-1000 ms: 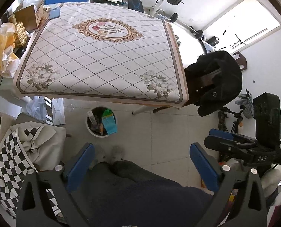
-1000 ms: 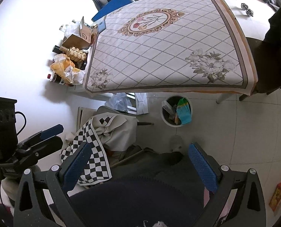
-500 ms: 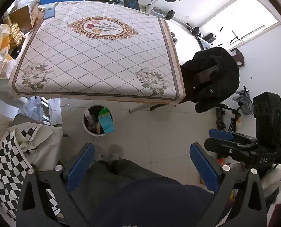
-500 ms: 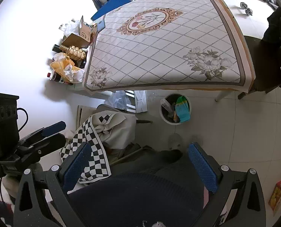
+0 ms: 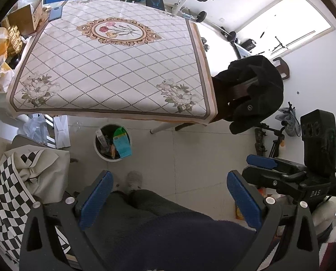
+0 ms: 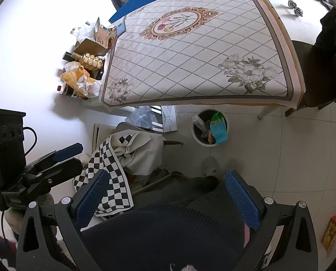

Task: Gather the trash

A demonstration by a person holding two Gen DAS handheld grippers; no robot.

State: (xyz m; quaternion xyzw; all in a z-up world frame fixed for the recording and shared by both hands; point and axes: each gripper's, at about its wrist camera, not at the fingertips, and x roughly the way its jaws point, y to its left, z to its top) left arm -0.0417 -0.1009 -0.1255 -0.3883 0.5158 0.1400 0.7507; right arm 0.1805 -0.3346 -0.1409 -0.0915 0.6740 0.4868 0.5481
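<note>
While you hold both tools high above the floor, your left gripper point(image 5: 168, 201) has its blue pads spread wide with nothing between them, and your right gripper point(image 6: 168, 199) is just as wide and empty. Both hang over your dark trousers. On the tiled floor, the white bin point(image 5: 112, 140) stands just off the near edge of the table point(image 5: 113, 72), close to its left corner, with a green packet point(image 5: 122, 145) and other wrappers sticking out. A checkered cloth point(image 6: 113, 174) lies draped to the bin's left. A black coat point(image 5: 256, 94) hangs on the chair at the table's right edge.
</note>
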